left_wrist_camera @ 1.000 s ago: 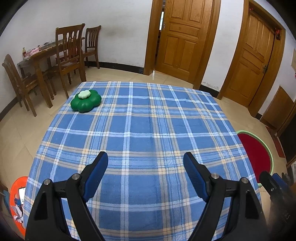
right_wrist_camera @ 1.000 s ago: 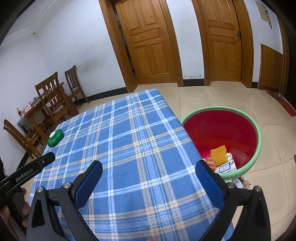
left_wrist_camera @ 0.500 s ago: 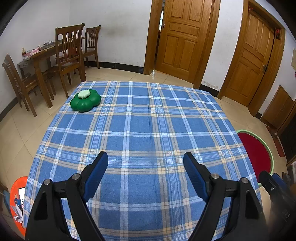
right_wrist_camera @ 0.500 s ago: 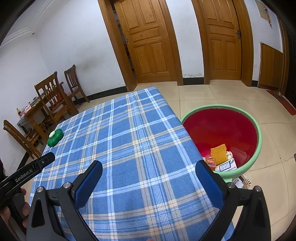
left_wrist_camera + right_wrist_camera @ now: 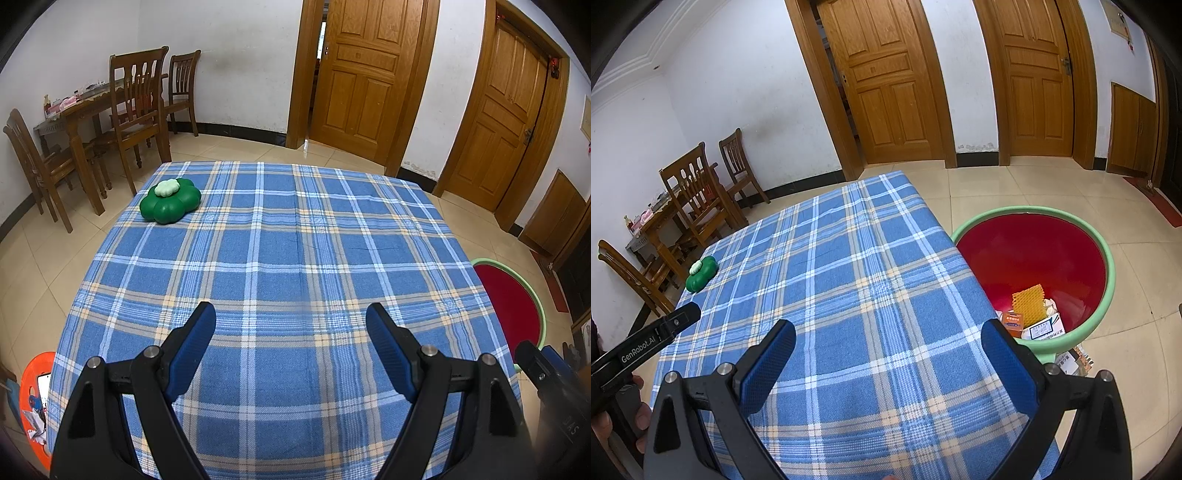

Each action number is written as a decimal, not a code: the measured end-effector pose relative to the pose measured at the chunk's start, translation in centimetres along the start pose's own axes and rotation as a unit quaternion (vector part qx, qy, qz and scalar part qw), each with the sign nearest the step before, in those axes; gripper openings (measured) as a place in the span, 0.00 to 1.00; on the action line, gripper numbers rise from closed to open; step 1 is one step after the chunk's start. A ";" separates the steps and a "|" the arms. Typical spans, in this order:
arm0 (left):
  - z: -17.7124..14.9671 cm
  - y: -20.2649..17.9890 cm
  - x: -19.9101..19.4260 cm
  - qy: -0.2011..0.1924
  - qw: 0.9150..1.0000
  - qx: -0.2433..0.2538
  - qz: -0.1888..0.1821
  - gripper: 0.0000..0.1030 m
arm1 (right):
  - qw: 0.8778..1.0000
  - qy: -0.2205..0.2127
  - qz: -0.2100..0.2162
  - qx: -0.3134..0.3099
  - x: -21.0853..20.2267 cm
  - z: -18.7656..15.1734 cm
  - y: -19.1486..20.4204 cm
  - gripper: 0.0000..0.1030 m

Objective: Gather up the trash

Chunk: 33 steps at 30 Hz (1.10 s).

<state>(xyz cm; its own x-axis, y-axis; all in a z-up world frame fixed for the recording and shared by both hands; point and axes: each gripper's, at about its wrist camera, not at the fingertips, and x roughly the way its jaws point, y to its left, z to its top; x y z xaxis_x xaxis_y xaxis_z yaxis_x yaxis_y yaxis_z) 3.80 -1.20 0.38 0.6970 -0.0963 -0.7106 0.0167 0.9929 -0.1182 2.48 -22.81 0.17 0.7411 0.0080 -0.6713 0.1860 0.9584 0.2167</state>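
Both the left gripper and the right gripper are spread wide and empty. No trash shows on the tablecloth; the bin sits beside the right one, which is nearer.

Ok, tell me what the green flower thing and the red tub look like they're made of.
Flower thing: probably moulded plastic, smooth and slightly glossy, with soft highlights on its rounded lobes. Red tub: likely plastic too, with a glossy red inside and a smooth pale green rim.
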 end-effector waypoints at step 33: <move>0.0 -0.2 -0.1 0.000 1.000 0.002 -0.001 0.80 | 1.000 0.001 0.001 0.000 -0.1 0.2 0.0 0.99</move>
<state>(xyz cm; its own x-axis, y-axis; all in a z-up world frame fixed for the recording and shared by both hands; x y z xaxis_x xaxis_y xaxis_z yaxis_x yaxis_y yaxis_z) 3.74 -1.34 0.48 0.6975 -0.0983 -0.7098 0.0203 0.9929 -0.1175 2.51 -22.86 0.41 0.7403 0.0099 -0.6722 0.1855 0.9581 0.2183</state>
